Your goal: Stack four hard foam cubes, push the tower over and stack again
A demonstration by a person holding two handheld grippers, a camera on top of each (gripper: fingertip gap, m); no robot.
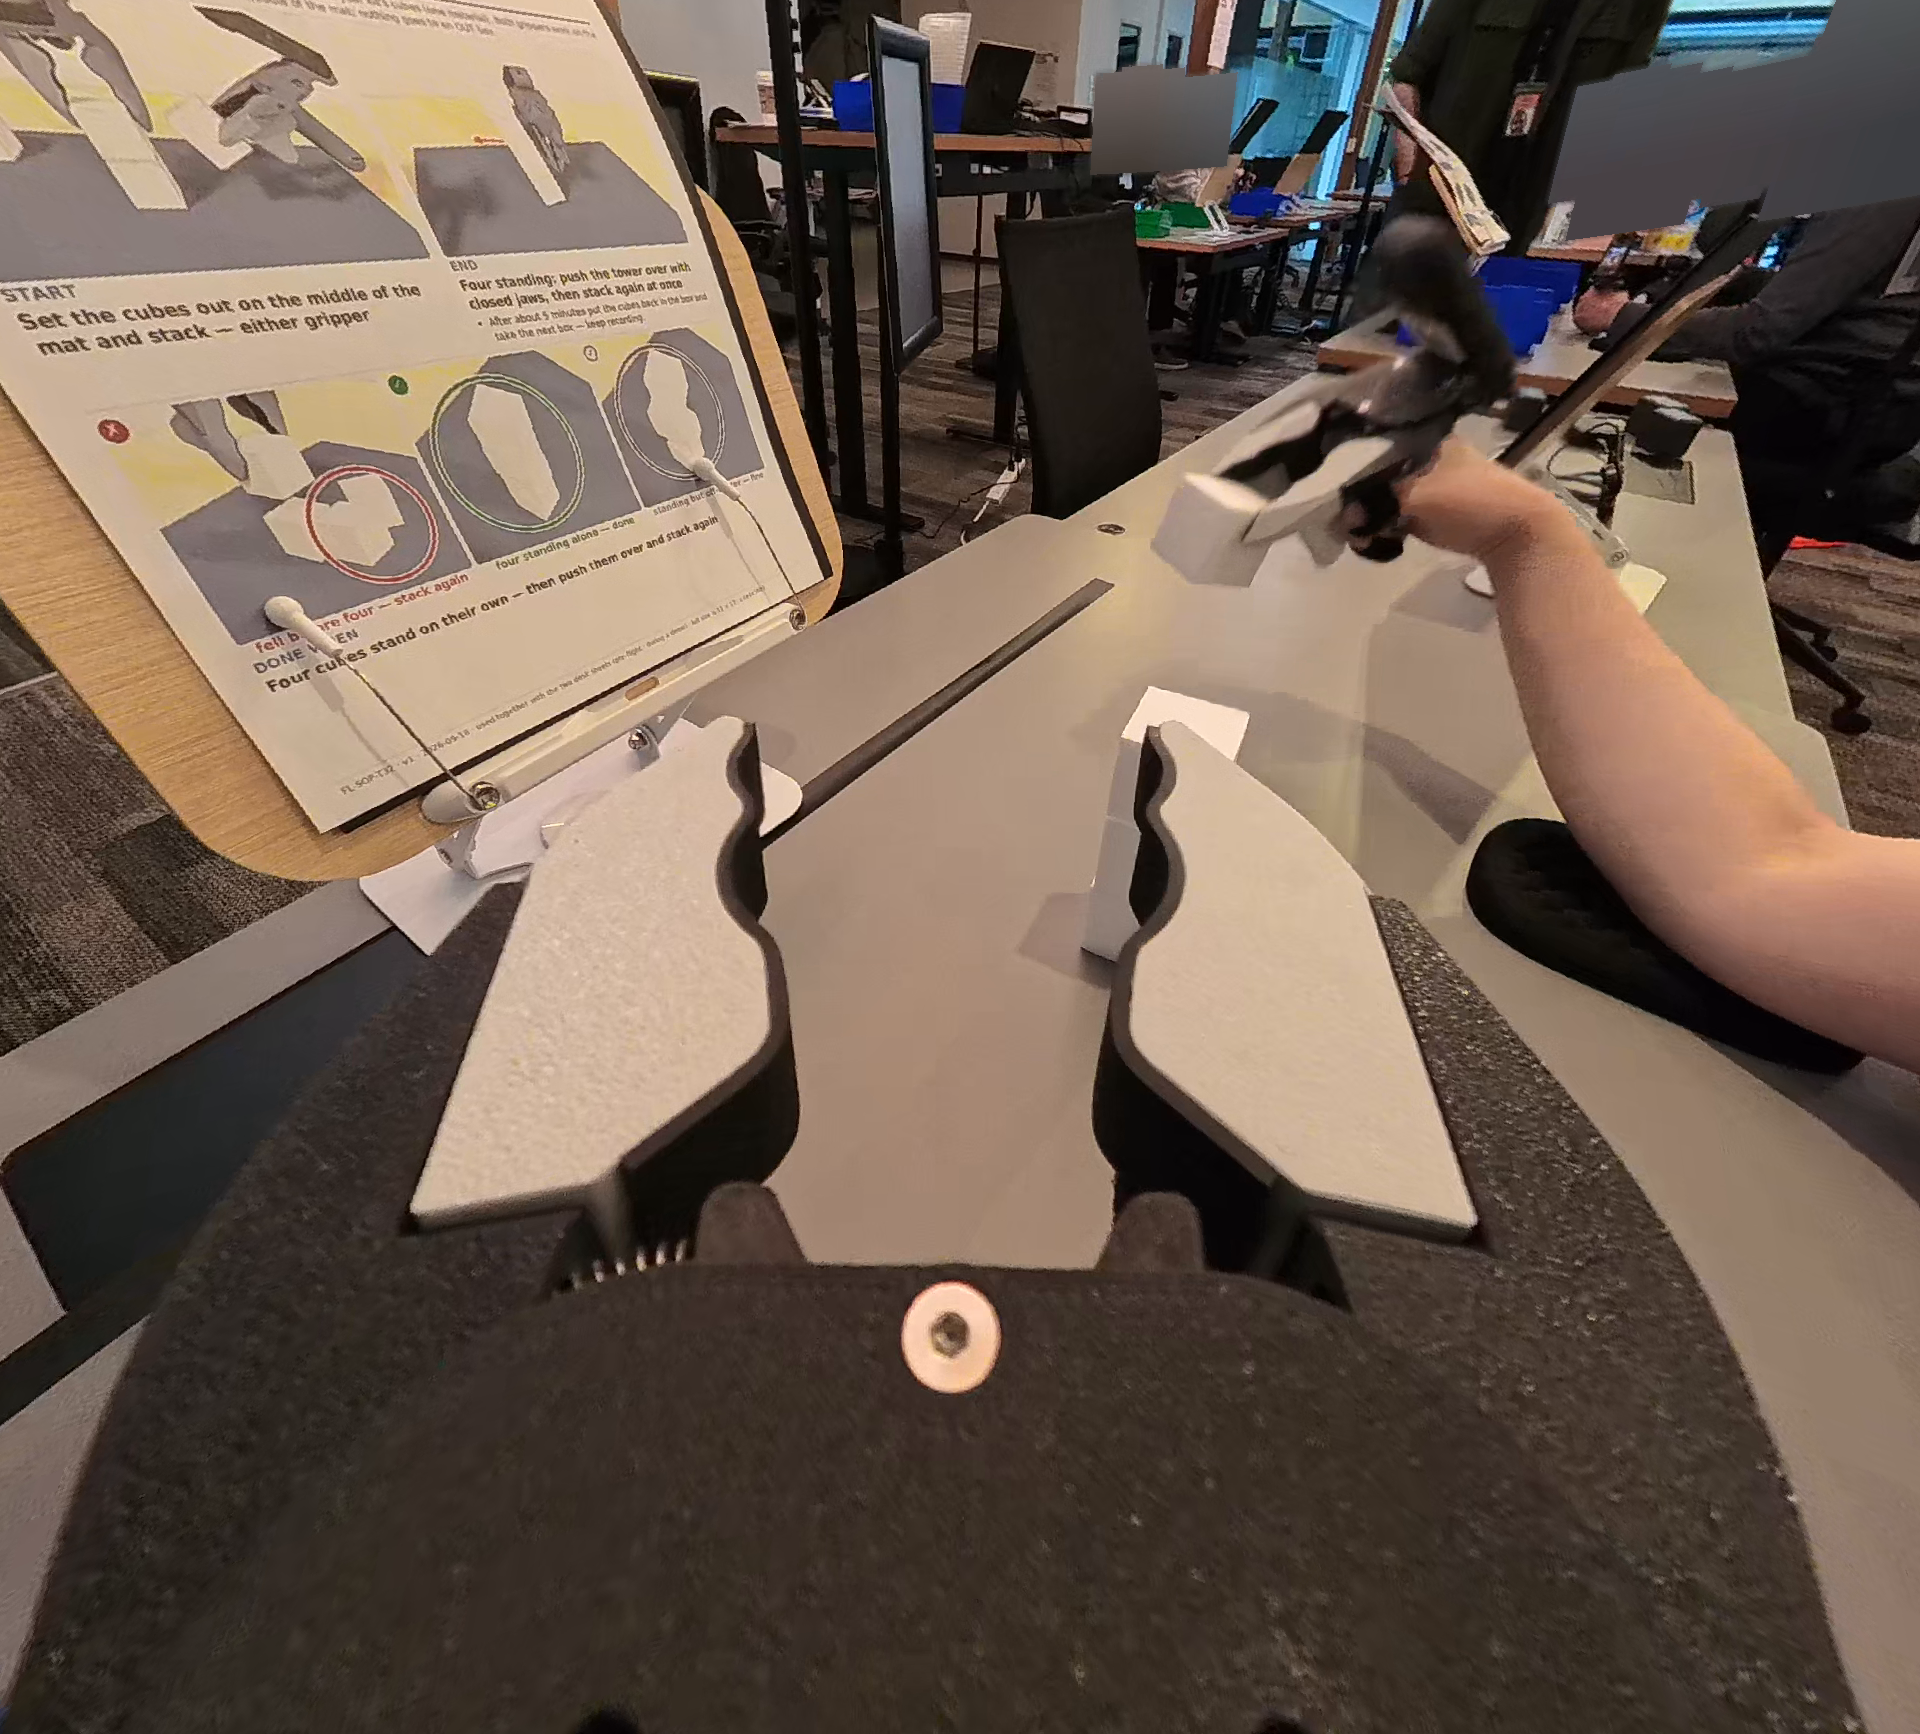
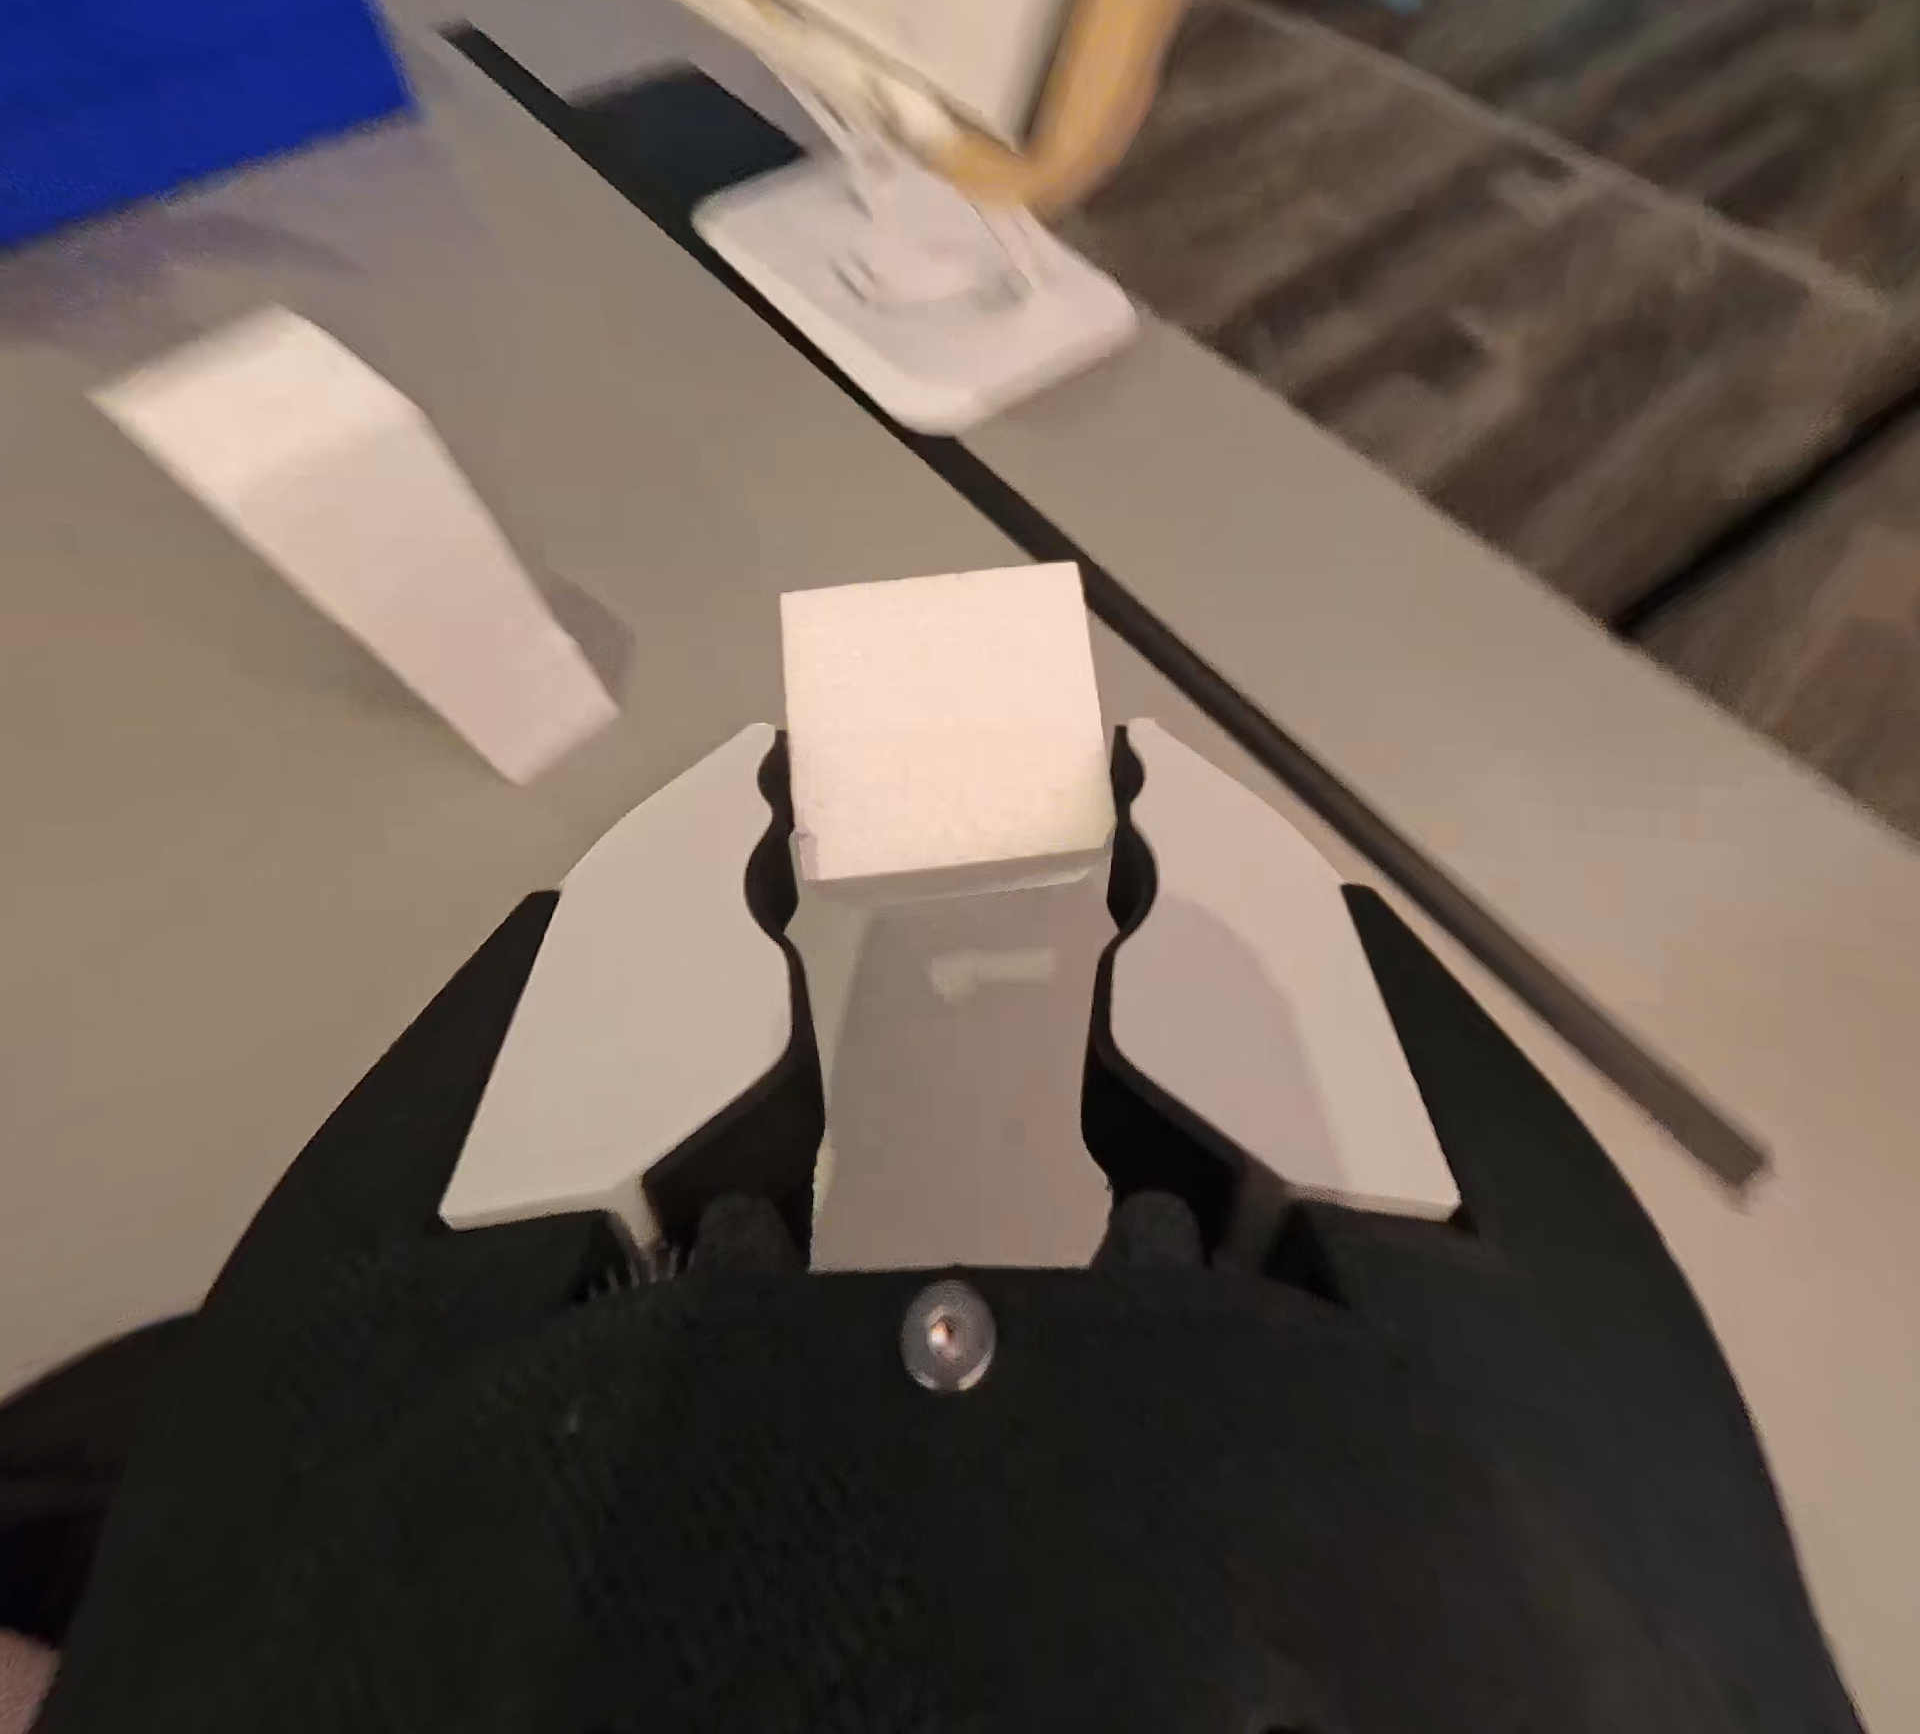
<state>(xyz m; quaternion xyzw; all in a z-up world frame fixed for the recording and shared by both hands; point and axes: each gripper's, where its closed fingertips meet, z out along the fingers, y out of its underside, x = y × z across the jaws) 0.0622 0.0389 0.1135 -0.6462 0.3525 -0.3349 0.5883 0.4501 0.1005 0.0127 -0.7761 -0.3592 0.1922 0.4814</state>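
- On the grey table [image 1: 935,957], a stack of white foam cubes [image 1: 1117,837] stands upright, partly hidden behind the right finger of the left gripper [image 1: 948,754]; a seam low in its side shows one cube on another, but the full count cannot be told from this view.
- The left gripper has its jaws spread wide with only bare table between them; it has hold of nothing, and the stack stands beyond its right fingertip rather than inside the gap.
- Up and to the right in the left wrist view, the right gripper [image 1: 1236,505] is carried in a person's hand [image 1: 1455,500] well above the table, blurred, with a white foam cube [image 1: 1205,531] clamped at its fingertips.
- From the right wrist view, that gripper [image 2: 943,754] has its two fingers pressed against opposite sides of the held cube [image 2: 940,739], whose top face and near face both show; the cube sits at the very tips, clear of the table below.
- To the left in the right wrist view, the stack [image 2: 364,531] stands on the table, well apart from the held cube, smeared by motion blur.
- A dark slot [image 1: 966,676] runs across the table behind the stack.
- At the left of the table a wooden board on a white stand [image 1: 540,837] holds a printed instruction sheet [image 1: 343,282].
- A black padded rest [image 1: 1579,936] lies on the table under the person's forearm [image 1: 1683,791].
- Something blue [image 2: 177,11], too blurred to identify, fills the upper left of the right wrist view.
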